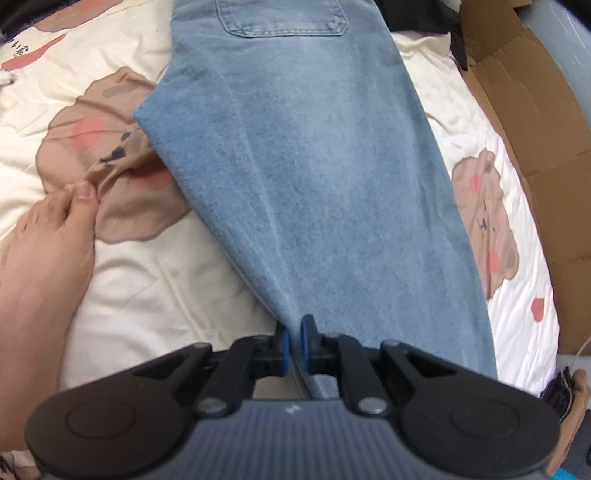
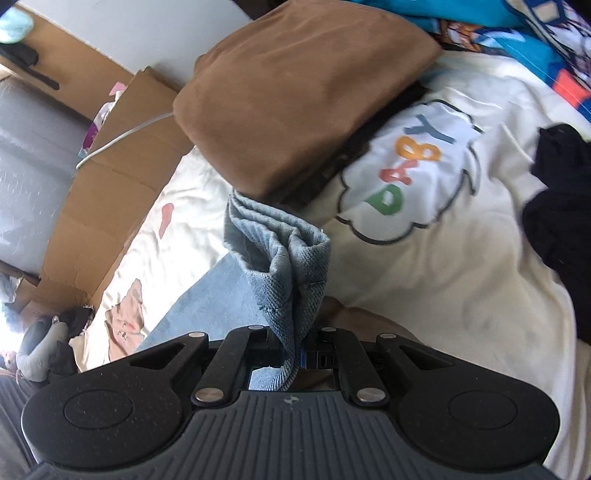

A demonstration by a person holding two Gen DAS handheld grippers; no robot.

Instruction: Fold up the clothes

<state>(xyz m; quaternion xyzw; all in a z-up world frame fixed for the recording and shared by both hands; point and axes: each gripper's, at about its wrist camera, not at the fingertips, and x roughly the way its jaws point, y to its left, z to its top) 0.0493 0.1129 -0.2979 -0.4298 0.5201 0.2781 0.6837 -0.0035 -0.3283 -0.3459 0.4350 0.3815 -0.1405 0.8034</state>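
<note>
A pair of light blue jeans (image 1: 303,155) lies lengthwise on the cream bedspread (image 1: 155,288), its back pocket (image 1: 280,18) at the far end. My left gripper (image 1: 294,334) is shut on the near edge of the denim, which rises in a taut ridge into its blue pads. In the right wrist view my right gripper (image 2: 295,350) is shut on a bunched hem of the jeans (image 2: 284,258), and the cuff stands up crumpled above the jaws. More denim (image 2: 207,306) lies flat below and to the left.
A person's bare foot (image 1: 48,251) rests on the bedspread left of the jeans. A brown folded garment (image 2: 295,99) and a cream "BABY" sweatshirt (image 2: 424,177) lie beyond the right gripper. Dark clothes (image 2: 561,195) sit at the right. Cardboard (image 1: 535,129) borders the bed.
</note>
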